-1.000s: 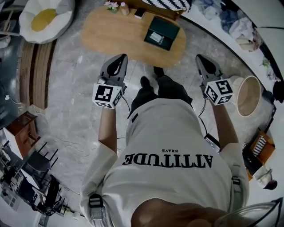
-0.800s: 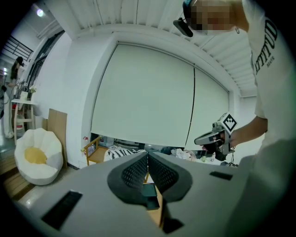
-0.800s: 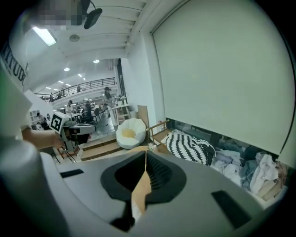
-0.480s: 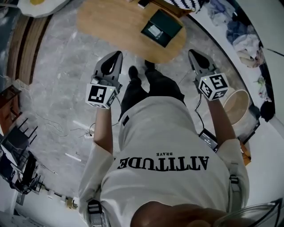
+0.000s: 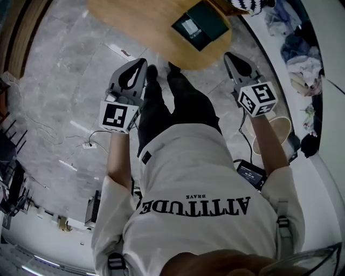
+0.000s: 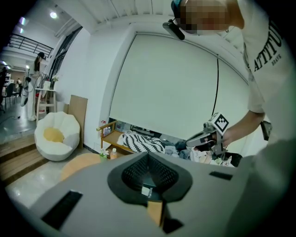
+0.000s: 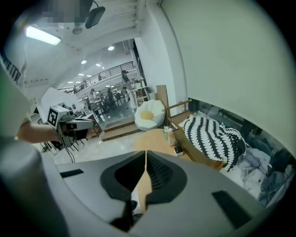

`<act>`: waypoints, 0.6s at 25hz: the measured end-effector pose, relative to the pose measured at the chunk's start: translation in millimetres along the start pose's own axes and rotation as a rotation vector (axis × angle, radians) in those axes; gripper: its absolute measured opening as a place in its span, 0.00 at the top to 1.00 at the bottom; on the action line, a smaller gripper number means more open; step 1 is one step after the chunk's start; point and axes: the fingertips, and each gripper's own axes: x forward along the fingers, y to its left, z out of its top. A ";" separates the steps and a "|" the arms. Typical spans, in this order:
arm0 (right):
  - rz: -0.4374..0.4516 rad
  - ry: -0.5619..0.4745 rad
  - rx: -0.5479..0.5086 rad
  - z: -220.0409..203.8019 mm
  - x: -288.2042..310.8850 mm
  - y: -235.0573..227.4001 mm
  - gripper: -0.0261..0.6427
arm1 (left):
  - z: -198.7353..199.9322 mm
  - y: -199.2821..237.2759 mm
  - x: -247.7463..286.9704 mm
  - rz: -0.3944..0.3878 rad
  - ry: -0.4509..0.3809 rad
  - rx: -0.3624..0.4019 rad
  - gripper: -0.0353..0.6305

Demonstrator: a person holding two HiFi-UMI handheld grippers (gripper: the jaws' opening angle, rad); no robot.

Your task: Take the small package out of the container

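**Head view:** the task is not begun. The package (image 5: 190, 27) lies in the container (image 5: 214, 24) on the table (image 5: 129, 19). The left gripper (image 5: 142, 62) and the right gripper (image 5: 228, 55) are both clenched and empty, held short of the table. A basket (image 5: 269, 135) stands to the right.

**Left gripper view:** the jaws meet on nothing, and a beanbag (image 6: 54, 136) lies beyond.

**Right gripper view:** the jaws are together. A bottle (image 7: 171, 137) stands on the table, and the container is out of view. Nothing appears to bar the reach.

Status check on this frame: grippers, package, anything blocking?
Left gripper shut, empty; right gripper shut, empty. Small package inside container on wooden table, untouched. Nothing seen in the way.
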 end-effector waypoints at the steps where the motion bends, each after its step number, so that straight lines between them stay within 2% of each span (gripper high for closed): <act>1: 0.012 0.018 -0.010 -4.5 8.9 -3.6 0.93 | -7.8 3.1 4.2 0.009 0.011 -0.002 0.91; 5: 0.052 0.071 -0.053 -16.7 37.7 -3.0 0.93 | -29.7 15.0 10.2 0.038 0.020 -0.030 0.91; 15: 0.113 0.180 -0.073 -62.5 131.6 -25.0 0.93 | -95.9 45.0 50.0 0.060 0.053 -0.126 0.91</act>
